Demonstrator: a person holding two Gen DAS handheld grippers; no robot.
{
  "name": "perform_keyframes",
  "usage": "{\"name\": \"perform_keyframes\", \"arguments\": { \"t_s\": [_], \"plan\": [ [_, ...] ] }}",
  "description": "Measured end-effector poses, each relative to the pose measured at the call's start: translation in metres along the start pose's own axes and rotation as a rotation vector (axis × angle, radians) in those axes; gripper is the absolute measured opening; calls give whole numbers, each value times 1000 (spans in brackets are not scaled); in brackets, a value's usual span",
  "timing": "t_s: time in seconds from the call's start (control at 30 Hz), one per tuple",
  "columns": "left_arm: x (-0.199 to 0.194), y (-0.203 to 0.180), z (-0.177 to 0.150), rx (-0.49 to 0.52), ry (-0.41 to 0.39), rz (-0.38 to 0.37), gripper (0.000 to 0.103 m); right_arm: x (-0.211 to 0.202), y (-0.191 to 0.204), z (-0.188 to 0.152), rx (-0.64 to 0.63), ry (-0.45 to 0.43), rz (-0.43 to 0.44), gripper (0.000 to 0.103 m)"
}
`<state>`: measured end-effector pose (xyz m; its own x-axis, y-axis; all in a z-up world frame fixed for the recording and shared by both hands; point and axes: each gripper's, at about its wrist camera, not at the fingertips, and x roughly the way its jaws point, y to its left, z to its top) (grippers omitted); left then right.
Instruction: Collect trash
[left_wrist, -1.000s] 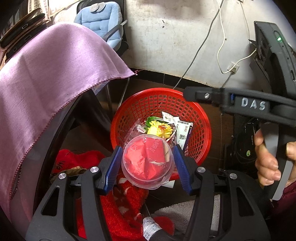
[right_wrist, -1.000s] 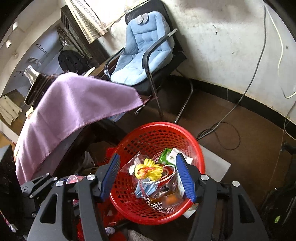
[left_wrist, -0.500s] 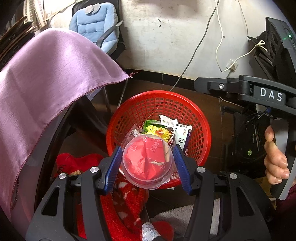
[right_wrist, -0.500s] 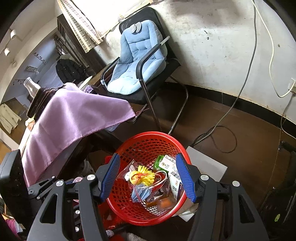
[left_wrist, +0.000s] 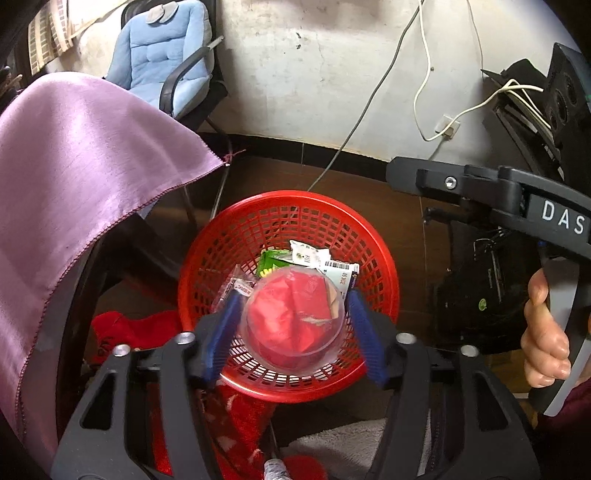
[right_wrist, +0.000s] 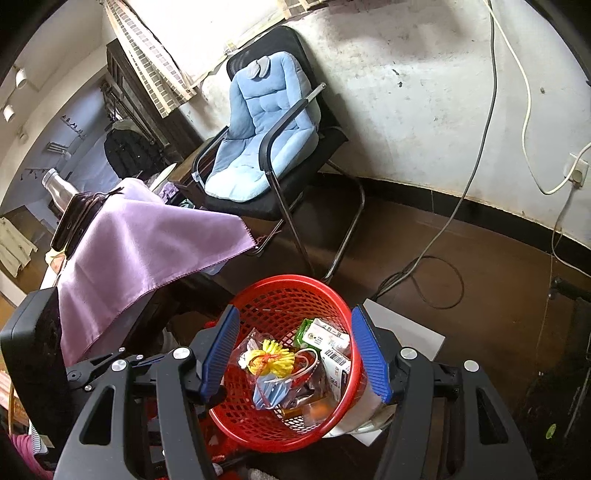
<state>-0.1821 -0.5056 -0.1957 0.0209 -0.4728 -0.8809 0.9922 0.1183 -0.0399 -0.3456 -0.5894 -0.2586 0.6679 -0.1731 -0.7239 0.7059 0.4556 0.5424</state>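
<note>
Over the dark floor, a clear plastic cup of red scraps (left_wrist: 291, 317) is just being released by the opening left gripper (left_wrist: 291, 328) above the red mesh basket (left_wrist: 384, 280), evidently for disposal; the right gripper (right_wrist: 295, 354) is held open, empty.

Clear plastic cup (left_wrist: 291, 319), stuffed with crumpled red wrapper, mouth facing the camera, sits over the near side of the red mesh basket (left_wrist: 384, 266). Basket stands upright on the floor (already holding wrappers, yellow tassel, barcoded packets).

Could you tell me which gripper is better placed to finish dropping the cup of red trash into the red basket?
Left. The left gripper, jaws just opening, has the clear cup between them above the red basket; the right gripper is empty.
</note>
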Motion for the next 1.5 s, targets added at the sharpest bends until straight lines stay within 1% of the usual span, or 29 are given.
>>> {"name": "perform_keyframes", "arguments": {
  "t_s": [0.03, 0.07, 0.2, 0.27, 0.37, 0.43, 0.57, 0.63, 0.77, 0.83, 0.97, 1.07, 1.23, 1.5],
  "plan": [
    [-1, 0, 0, -2, -4, 6, 77, 0, -1, 0, 2, 0, 1, 62],
    [-3, 1, -2, -5, -11, 13, 80, 0, -2, 0, 5, 1, 3, 62],
    [-8, 8, -9, -21, -11, 32, 80, 1, 0, -1, 4, 6, 4, 62],
    [-11, 11, -14, -30, -9, 52, 84, 2, 3, -2, -4, 14, 4, 62],
    [-18, 15, -24, -31, -15, 90, 85, 3, 13, -4, -42, 39, -15, 62],
    [-24, 17, -28, -33, -24, 102, 86, 2, 19, -6, -68, 55, -29, 62],
    [-43, 20, -33, -39, -69, 130, 91, -7, 38, -9, -155, 90, -72, 63],
    [-52, 20, -35, -49, -86, 135, 93, -17, 48, -8, -207, 108, -92, 66],
    [-65, 17, -38, -54, -101, 145, 94, -36, 68, -5, -311, 133, -149, 70],
    [-69, 13, -39, -48, -106, 154, 96, -42, 74, -4, -358, 153, -162, 76],
    [-76, 7, -43, -38, -105, 171, 96, -46, 83, -4, -454, 210, -183, 77],
    [-79, 8, -44, -53, -91, 166, 96, -42, 85, -7, -490, 240, -167, 78],
    [-82, 13, -47, -87, -86, 178, 96, -37, 83, -13, -529, 253, -150, 78],
    [-78, 16, -48, -111, -79, 203, 96, -32, 80, -19, -537, 280, -109, 80]
  ]
}}
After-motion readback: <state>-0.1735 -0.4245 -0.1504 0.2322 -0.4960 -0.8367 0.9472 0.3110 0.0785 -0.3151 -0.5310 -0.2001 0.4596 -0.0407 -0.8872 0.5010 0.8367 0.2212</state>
